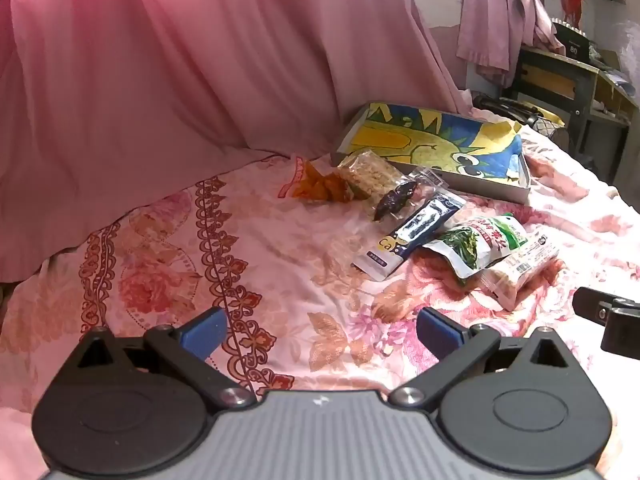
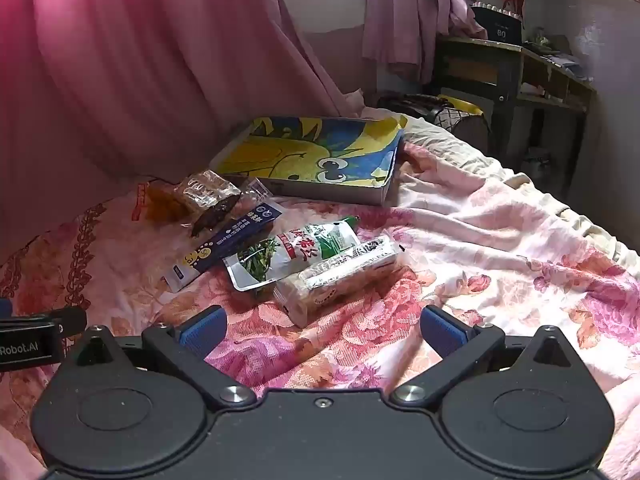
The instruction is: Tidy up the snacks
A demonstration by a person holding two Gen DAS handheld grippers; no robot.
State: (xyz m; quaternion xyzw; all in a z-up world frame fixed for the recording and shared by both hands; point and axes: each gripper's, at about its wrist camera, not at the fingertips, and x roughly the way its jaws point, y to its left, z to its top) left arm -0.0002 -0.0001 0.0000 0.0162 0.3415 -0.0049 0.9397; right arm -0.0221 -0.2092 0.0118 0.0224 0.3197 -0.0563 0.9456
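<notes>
Several snack packets lie in a loose row on a pink floral bedspread (image 1: 256, 248): an orange snack (image 1: 324, 188), a clear pack of pale crackers (image 1: 370, 174), a dark dried-fruit pack (image 1: 396, 198), a navy and white sachet (image 1: 408, 238), a green and white pouch (image 2: 296, 254) and a pale biscuit roll (image 2: 340, 276). Behind them sits a shallow box with a yellow and blue cartoon lining (image 2: 316, 156). My left gripper (image 1: 320, 332) is open, low over bare bedspread left of the row. My right gripper (image 2: 322, 330) is open just short of the biscuit roll.
A pink curtain (image 1: 180, 60) hangs along the far side of the bed. A dark desk with shelves (image 2: 516, 76) stands past the bed's right end, with a dark bag (image 2: 432, 108) beside it. Open bedspread stretches to the right of the snacks (image 2: 500, 248).
</notes>
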